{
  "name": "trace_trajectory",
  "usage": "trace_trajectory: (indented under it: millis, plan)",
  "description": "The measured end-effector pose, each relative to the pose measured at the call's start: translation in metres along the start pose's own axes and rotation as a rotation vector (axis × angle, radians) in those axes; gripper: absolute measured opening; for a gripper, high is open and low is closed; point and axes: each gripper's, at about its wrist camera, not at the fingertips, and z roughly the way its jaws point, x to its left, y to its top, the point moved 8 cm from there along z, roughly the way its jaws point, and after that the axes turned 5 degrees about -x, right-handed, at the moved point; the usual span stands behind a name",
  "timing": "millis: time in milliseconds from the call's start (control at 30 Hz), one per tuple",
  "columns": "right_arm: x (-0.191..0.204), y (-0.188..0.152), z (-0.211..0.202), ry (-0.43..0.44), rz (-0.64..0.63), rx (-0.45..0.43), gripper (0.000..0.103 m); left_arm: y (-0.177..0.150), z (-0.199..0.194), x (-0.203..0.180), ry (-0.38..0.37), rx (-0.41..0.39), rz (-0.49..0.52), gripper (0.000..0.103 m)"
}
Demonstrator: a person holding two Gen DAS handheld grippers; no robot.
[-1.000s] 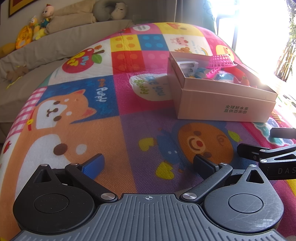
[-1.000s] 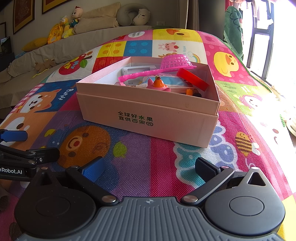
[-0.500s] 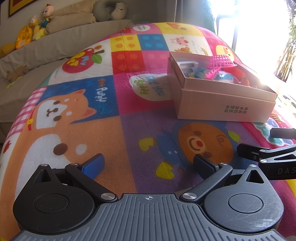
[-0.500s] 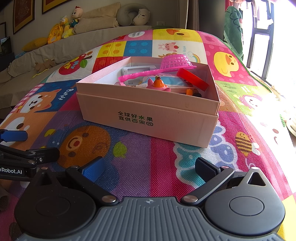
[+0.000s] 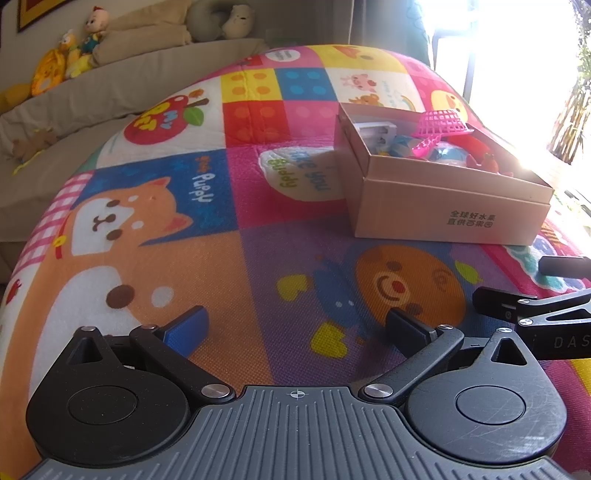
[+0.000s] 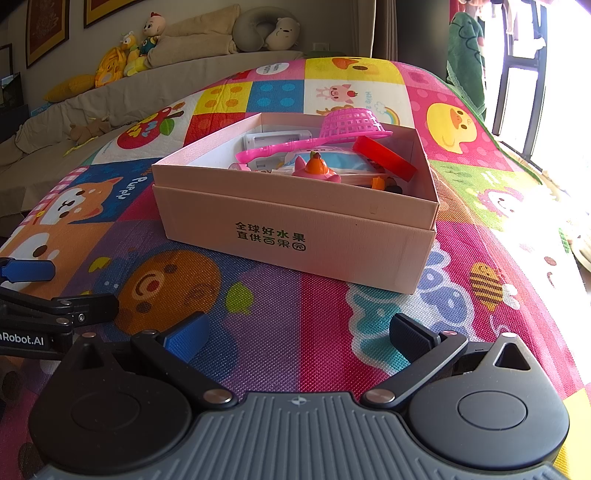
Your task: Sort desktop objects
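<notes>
A pale pink cardboard box (image 6: 295,236) (image 5: 443,210) stands on the colourful play mat (image 6: 258,306). Inside lie a pink plastic strainer (image 6: 347,123) (image 5: 441,123), a red strip (image 6: 384,157), a small pink toy with an orange top (image 6: 317,168), a white device (image 6: 277,138) (image 5: 375,131) and other small items partly hidden by the wall. My right gripper (image 6: 297,338) is open and empty, low over the mat in front of the box. My left gripper (image 5: 295,326) is open and empty too, to the left of the box. Each gripper shows at the edge of the other's view.
A beige sofa (image 6: 110,96) with plush toys (image 6: 125,62) and a neck pillow (image 6: 266,29) runs along the back. Bright windows (image 6: 554,74) lie at the right. A green cloth (image 6: 465,55) hangs near the window.
</notes>
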Motion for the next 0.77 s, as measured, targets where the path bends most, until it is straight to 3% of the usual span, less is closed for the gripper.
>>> trace_trajectory:
  millis: [767]
  plan:
    - [0.0001, -0.0003, 0.0001, 0.000, 0.000, 0.000, 0.103, 0.0011, -0.0003, 0.0005, -0.015, 0.009, 0.013, 0.103]
